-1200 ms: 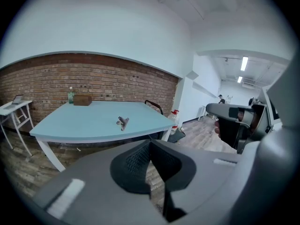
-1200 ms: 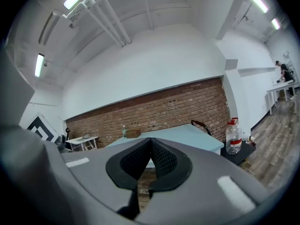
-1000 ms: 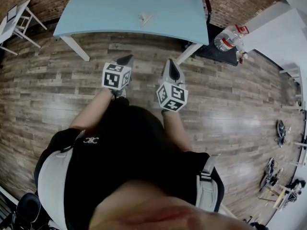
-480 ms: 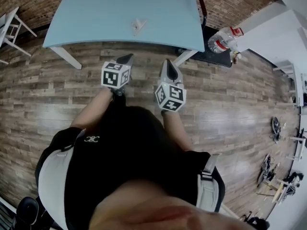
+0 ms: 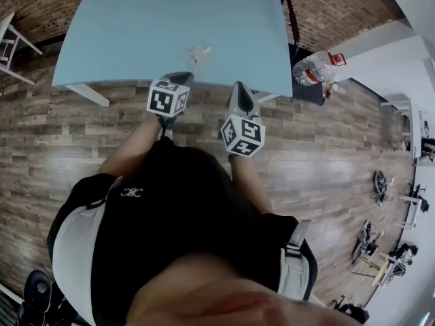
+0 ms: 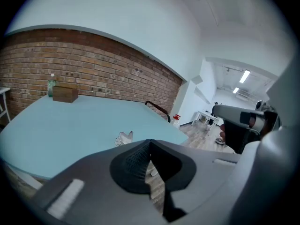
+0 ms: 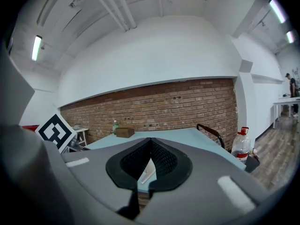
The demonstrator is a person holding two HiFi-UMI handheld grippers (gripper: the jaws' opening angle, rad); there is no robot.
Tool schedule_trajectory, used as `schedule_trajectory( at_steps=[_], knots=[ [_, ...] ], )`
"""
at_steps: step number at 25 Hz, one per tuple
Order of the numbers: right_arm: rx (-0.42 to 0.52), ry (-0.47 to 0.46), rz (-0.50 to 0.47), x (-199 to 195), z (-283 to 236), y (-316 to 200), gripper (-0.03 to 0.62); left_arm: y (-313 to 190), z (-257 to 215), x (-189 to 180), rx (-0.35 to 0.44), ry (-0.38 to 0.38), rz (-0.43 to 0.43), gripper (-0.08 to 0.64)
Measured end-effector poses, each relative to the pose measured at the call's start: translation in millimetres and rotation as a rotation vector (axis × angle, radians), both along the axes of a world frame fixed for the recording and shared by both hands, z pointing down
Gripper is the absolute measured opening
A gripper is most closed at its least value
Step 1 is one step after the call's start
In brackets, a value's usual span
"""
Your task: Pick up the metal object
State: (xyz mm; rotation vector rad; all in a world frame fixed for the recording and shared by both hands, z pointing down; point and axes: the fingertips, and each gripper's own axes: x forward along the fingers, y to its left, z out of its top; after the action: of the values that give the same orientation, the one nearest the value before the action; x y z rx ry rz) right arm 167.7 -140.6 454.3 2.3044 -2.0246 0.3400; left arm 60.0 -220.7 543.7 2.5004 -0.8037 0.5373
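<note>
**Metal object (image 5: 198,53) lies near the table's (image 5: 129,26) front edge**

My left gripper (image 5: 179,79), jaws closed on nothing, hovers just short of it. I should open them before reaching in. My right gripper (image 5: 238,87), also closed and empty, waits at the table's edge.

A light blue table (image 5: 122,39) stands on a wood-plank floor (image 5: 340,148) before a red brick wall (image 6: 93,64). A white wall (image 7: 154,55) rises above the brick, under fluorescent tube lights (image 7: 36,47). A black chair (image 5: 309,92) stands just beside the table's right end.
</note>
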Motion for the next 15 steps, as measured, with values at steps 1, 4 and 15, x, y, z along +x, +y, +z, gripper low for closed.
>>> schedule_trajectory(
  at_steps=[1, 4, 15],
  knots=[
    [-0.006, 0.003, 0.000, -2, 0, -11, 0.014, -10, 4, 0, -0.011, -0.008, 0.009, 0.002],
    [-0.022, 0.012, -0.001, -3, 1, -46, 0.014, -47, 13, 1, -0.029, -0.026, 0.014, 0.002],
    [-0.130, 0.037, 0.045, 1, 25, -108, 0.014, -124, 58, 16, -0.124, -0.036, 0.070, 0.113]
  ],
)
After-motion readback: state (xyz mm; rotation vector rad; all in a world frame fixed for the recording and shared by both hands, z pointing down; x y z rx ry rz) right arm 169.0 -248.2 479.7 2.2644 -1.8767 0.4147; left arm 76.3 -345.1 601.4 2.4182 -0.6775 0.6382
